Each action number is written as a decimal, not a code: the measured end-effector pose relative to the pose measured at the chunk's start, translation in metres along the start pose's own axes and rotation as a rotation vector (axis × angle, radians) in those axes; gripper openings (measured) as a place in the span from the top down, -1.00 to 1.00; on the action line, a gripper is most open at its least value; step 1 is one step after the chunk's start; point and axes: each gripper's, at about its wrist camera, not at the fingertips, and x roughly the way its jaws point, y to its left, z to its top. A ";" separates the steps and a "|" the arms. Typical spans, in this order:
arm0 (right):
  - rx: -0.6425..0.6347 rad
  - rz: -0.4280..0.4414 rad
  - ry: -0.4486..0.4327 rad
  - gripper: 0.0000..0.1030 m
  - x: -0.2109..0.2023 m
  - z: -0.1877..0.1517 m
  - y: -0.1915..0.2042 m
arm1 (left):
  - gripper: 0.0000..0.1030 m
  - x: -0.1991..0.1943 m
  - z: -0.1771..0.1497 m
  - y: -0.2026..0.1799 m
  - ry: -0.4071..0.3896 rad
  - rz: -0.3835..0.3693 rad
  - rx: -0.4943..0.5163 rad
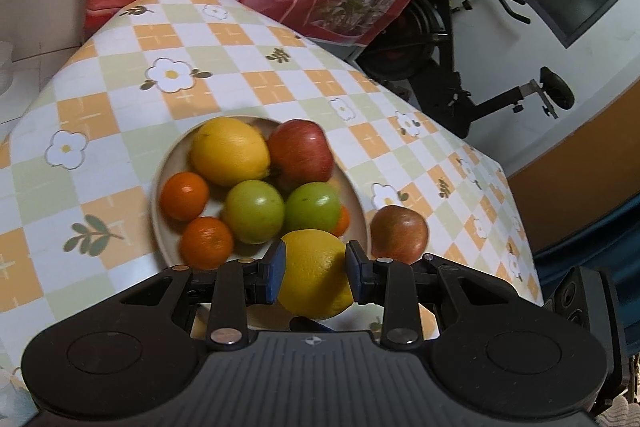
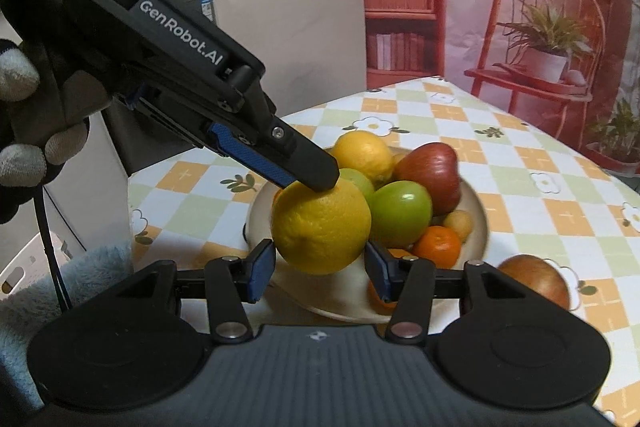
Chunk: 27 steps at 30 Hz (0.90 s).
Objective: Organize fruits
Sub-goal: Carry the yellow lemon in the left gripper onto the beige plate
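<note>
A yellow citrus fruit (image 1: 314,287) hangs just above the near rim of a cream plate (image 1: 160,187). My left gripper (image 1: 316,275) is shut on it, blue pads pressing both sides. In the right wrist view the same fruit (image 2: 320,223) also sits between the pads of my right gripper (image 2: 320,265), which touch its flanks, while the left gripper's upper finger (image 2: 304,159) rests on top. The plate (image 2: 476,215) holds a second yellow fruit (image 1: 230,151), a red apple (image 1: 300,151), two green apples and small oranges. Another red apple (image 1: 399,233) lies on the cloth right of the plate.
The table wears a checked flower cloth (image 1: 180,39), and its right edge drops off near an exercise bike (image 1: 460,67). A gloved hand (image 2: 24,131) holds the left gripper. A fluffy blue sleeve (image 2: 80,275) is at the lower left. A printed backdrop hangs behind.
</note>
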 end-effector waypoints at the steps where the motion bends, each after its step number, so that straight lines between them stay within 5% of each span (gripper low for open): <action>1: 0.000 0.007 0.000 -0.01 0.003 0.000 0.001 | 0.33 -0.001 0.000 0.002 0.001 0.008 -0.003; 12: -0.019 0.047 0.020 -0.01 0.028 -0.007 0.002 | 0.32 0.005 -0.004 0.012 0.009 0.087 0.009; 27: 0.004 0.055 0.036 0.00 0.028 -0.005 0.000 | 0.32 0.004 -0.007 0.011 0.003 0.091 0.010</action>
